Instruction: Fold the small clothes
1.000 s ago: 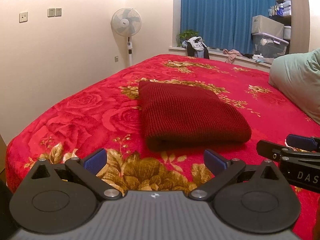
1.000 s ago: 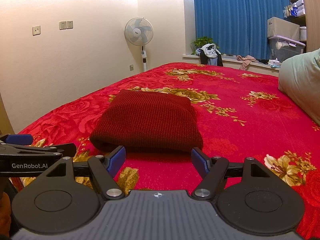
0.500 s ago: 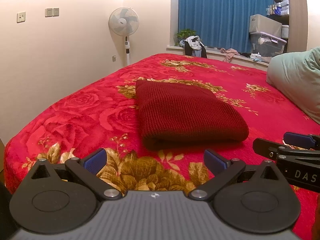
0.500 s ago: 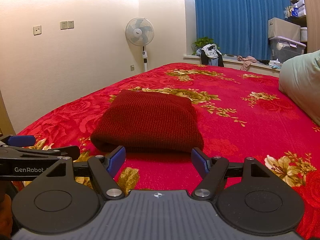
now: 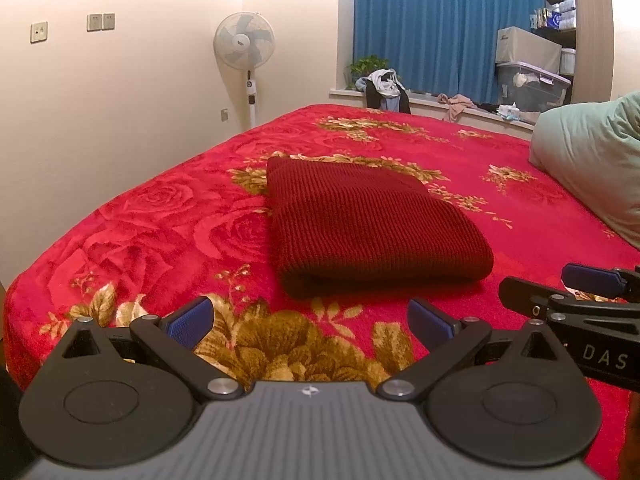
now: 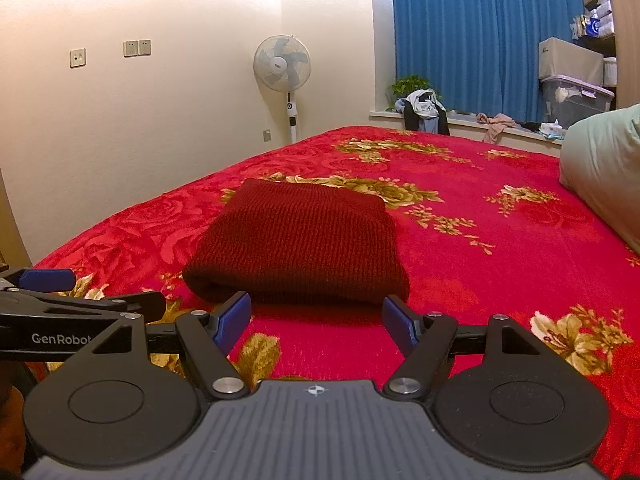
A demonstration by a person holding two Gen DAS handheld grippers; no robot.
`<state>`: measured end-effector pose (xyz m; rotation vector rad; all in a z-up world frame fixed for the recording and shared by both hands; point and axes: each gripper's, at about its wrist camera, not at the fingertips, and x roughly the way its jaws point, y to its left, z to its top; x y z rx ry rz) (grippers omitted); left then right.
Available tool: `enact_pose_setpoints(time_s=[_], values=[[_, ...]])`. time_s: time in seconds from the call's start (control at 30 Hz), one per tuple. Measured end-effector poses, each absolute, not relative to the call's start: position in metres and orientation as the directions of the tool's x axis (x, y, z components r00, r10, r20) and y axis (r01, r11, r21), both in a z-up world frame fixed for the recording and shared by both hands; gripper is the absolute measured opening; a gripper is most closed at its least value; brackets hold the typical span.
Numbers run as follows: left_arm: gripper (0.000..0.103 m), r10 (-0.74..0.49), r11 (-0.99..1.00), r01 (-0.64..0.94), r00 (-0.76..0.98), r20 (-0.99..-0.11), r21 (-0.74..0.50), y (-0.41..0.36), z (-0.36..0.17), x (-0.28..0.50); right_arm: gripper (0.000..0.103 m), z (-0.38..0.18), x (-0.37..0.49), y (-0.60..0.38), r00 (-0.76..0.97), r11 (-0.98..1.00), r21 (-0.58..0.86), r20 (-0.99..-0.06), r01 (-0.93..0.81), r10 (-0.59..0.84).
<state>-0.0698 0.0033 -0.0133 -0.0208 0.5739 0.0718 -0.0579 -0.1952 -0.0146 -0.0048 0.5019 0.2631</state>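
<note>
Nothing's really changing over the last second: dark red folded knit garment (image 5: pixel 372 228) is sitting mid red floral bedspread (image 5: pixel 160 232), both the left gripper (image 5: pixel 310 320) and right gripper (image 6: pixel 316 318) staying spread, empty, just short of it. Folding looks finished.

Pillow (image 5: pixel 596 168) cropped at right edge

Dark maroon ribbed knit on folded garment (image 5: pixel 372 228). Bright red bedspread (image 5: pixel 168 232) with tonal rose pattern at left, gold floral motifs near and far. Pale mint-green pillow (image 5: pixel 596 160) at right. Blue curtain (image 5: pixel 432 28) at far right. Cream wall (image 5: pixel 120 92); white fan (image 5: pixel 245 42). Black left gripper (image 5: pixel 309 322) and right gripper (image 6: pixel 316 320), blue finger pads (image 5: pixel 188 320).
</note>
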Motion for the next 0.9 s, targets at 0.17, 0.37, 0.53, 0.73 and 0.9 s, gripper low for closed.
enact_pose_setpoints(time_s=[0.17,0.37,0.53,0.73,0.9], values=[[0.103,0.062,0.997,-0.072,0.840,-0.539,0.003,0.0024,-0.0140,-0.0697,0.074,-0.0146,-0.0581,-0.1954,0.843,0.966,0.061,-0.477,-0.250,0.248],[0.103,0.062,0.997,-0.072,0.840,-0.539,0.004,0.0023,-0.0140,-0.0698,0.074,-0.0138,-0.0583,-0.1956,0.843,0.965,0.060,-0.476,-0.254,0.252],[0.103,0.063,0.997,-0.072,0.840,-0.539,0.004,0.0021,-0.0141,-0.0699,0.074,-0.0141,-0.0583,-0.1953,0.843,0.965,0.060,-0.476,-0.255,0.252],[0.103,0.064,0.997,-0.072,0.840,-0.539,0.006,0.0017,-0.0143,-0.0698,0.074,-0.0143,-0.0579,-0.1951,0.842,0.965,0.062,-0.477,-0.253,0.252],[0.103,0.064,0.997,-0.072,0.837,-0.544,0.006,0.0043,-0.0157,-0.0690,0.074,-0.0154,-0.0579,-0.1967,0.840,0.965,0.062,-0.480,-0.255,0.253]])
